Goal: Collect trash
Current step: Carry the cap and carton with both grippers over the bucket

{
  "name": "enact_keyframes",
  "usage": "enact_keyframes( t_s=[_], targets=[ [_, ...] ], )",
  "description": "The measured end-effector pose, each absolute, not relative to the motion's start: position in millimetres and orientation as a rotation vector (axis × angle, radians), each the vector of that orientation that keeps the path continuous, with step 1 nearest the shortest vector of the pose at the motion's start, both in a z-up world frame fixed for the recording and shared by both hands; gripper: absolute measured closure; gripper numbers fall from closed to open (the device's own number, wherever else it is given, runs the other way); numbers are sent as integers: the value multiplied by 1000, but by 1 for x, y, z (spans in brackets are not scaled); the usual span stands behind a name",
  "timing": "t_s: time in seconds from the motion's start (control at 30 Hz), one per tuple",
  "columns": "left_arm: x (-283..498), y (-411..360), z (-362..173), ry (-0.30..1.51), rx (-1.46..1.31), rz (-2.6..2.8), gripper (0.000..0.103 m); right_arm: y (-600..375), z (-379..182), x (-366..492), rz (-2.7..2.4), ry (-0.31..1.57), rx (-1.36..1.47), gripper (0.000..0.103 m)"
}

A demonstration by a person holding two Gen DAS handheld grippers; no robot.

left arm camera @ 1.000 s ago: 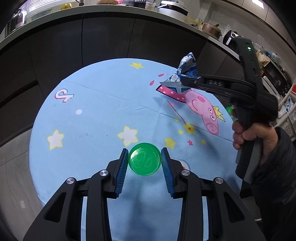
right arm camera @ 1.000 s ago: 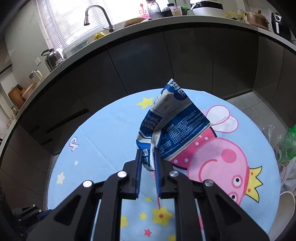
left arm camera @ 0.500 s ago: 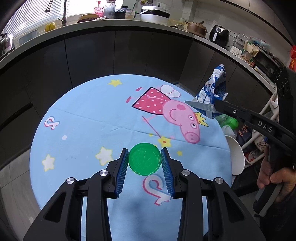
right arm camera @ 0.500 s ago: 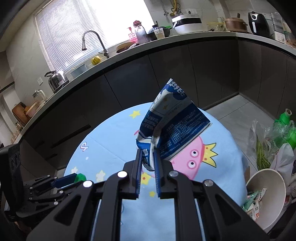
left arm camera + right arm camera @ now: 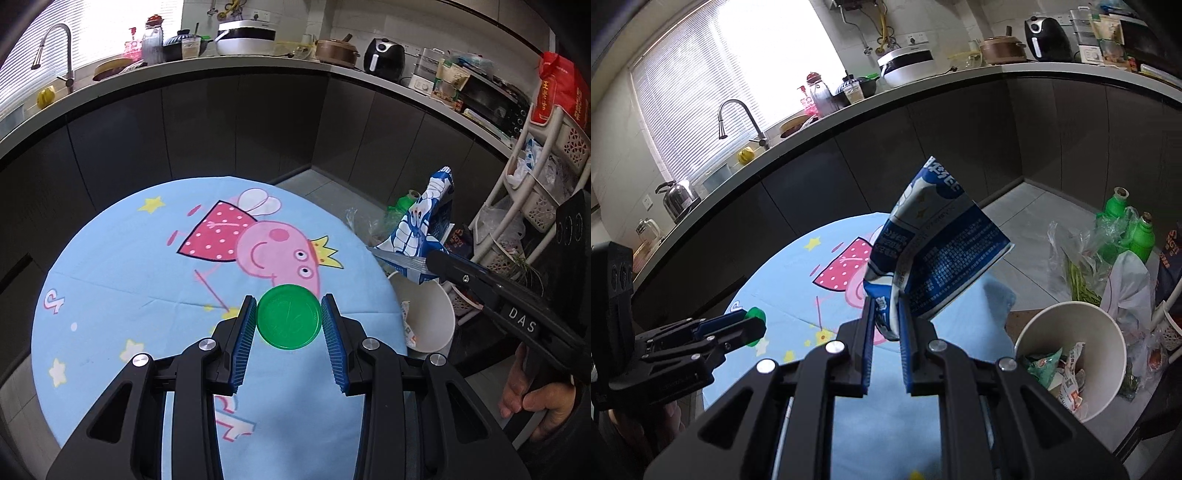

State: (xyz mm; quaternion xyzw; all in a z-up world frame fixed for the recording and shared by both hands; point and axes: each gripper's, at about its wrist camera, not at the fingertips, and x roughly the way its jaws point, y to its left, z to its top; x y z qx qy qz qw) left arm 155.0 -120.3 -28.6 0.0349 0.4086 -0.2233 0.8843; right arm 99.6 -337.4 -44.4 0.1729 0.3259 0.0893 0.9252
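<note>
Blue tablecloth (image 5: 122, 280) below; left claw (image 5: 289, 317) grips green lid (image 5: 289, 316).

The left gripper (image 5: 289, 321) hides the near side of the cartoon cloth (image 5: 122, 280), and its own body runs off the bottom edge. The embossed mark on the green lid (image 5: 288, 317) is too faint to read. The white bin (image 5: 428, 317) is partly behind the right gripper (image 5: 886, 317) in the left view; in the right view its contents (image 5: 1060, 365) are a jumble, hard to tell apart. The fine print on the blue wrapper (image 5: 942, 258) is too small to read. The hand (image 5: 535, 410) on the right handle is cut by the frame.
</note>
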Motion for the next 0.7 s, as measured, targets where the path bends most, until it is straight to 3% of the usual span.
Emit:
enact_keyframes(
  t_s=[0.7],
  targets=[
    [174, -273, -45, 921, 158, -705, 69, -462, -103, 43, -57, 699, 524, 89]
  ],
)
